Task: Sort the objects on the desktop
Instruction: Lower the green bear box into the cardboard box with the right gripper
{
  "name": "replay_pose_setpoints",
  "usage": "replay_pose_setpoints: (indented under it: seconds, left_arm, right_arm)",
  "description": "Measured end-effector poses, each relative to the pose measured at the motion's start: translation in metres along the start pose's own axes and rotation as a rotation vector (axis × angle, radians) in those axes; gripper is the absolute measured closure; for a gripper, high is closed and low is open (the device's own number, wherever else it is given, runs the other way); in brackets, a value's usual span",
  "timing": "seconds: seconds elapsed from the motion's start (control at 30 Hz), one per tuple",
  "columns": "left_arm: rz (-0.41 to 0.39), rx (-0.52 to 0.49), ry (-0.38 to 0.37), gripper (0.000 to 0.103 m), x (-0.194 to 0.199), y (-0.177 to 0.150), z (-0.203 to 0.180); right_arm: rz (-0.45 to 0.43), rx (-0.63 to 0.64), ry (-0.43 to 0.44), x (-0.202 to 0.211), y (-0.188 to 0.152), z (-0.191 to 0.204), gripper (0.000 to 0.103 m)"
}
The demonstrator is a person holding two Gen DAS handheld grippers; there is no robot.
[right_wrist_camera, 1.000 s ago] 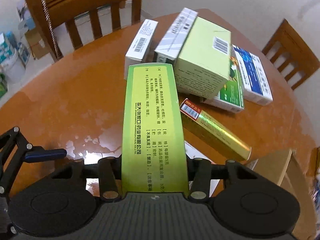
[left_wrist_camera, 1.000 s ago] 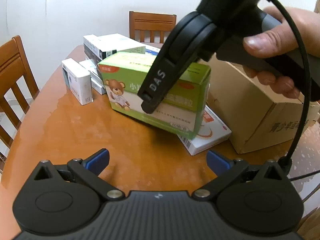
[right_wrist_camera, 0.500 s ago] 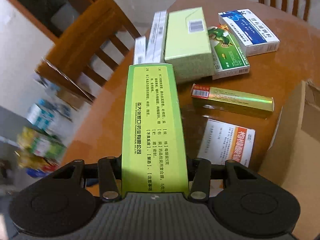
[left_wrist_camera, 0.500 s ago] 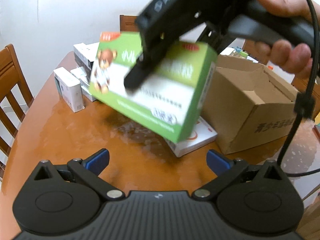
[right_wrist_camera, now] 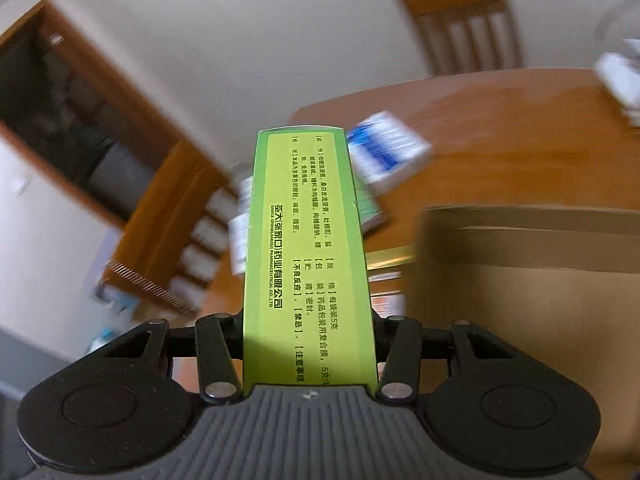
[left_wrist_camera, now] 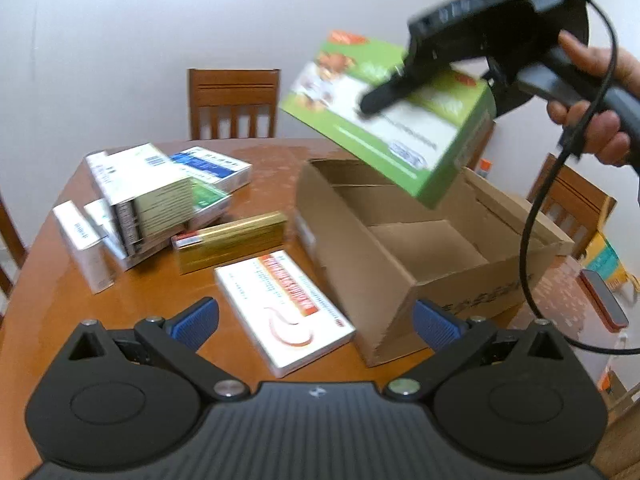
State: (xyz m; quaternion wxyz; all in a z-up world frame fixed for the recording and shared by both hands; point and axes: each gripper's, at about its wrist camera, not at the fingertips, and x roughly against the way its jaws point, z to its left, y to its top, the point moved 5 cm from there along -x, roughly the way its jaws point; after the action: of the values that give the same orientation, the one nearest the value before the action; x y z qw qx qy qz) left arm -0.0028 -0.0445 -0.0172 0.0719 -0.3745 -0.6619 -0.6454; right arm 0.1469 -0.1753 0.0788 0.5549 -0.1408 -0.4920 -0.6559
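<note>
Motion blur smears your right wrist view, so the packs on the table behind the green box (right_wrist_camera: 308,256) are hard to read, and its far end hides your fingertips. The glossy wooden table (left_wrist_camera: 152,300) carries a pile of medicine boxes (left_wrist_camera: 148,200), a gold carton (left_wrist_camera: 232,240), a white-and-red pack (left_wrist_camera: 284,304) and an open cardboard box (left_wrist_camera: 400,264); wooden chairs (left_wrist_camera: 234,104) stand against a plain white wall. Your right gripper (left_wrist_camera: 372,104) is clamped across the green box, holding it tilted in the air above the cardboard box, your right hand (left_wrist_camera: 592,120) on the handle. Your left gripper (left_wrist_camera: 316,318) hangs wide apart and empty, over the white-and-red pack.
</note>
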Motion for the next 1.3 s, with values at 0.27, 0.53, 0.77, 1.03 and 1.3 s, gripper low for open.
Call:
replay_pose_setpoints:
  seconds: [0.27, 0.53, 0.77, 1.03, 1.3]
  left_arm:
    - [0.028, -0.041, -0.037, 0.000, -0.010, -0.001, -0.025]
    - [0.045, -0.031, -0.015, 0.000, -0.014, -0.006, -0.030]
    - [0.056, -0.017, 0.002, 0.000, -0.016, -0.009, -0.028]
    - [0.063, -0.018, -0.005, 0.000, -0.018, -0.011, -0.028]
    - [0.068, -0.023, -0.010, 0.000, -0.019, -0.012, -0.027]
  right_arm:
    - [0.033, -0.060, -0.231, -0.021, -0.016, -0.061, 0.050]
    - [0.055, 0.023, -0.382, -0.064, -0.032, -0.061, 0.050]
    - [0.070, 0.007, -0.368, -0.080, -0.033, -0.059, 0.050]
    - [0.068, -0.073, -0.351, -0.090, -0.038, -0.065, 0.050]
    - [0.076, -0.121, -0.327, -0.091, -0.039, -0.067, 0.046]
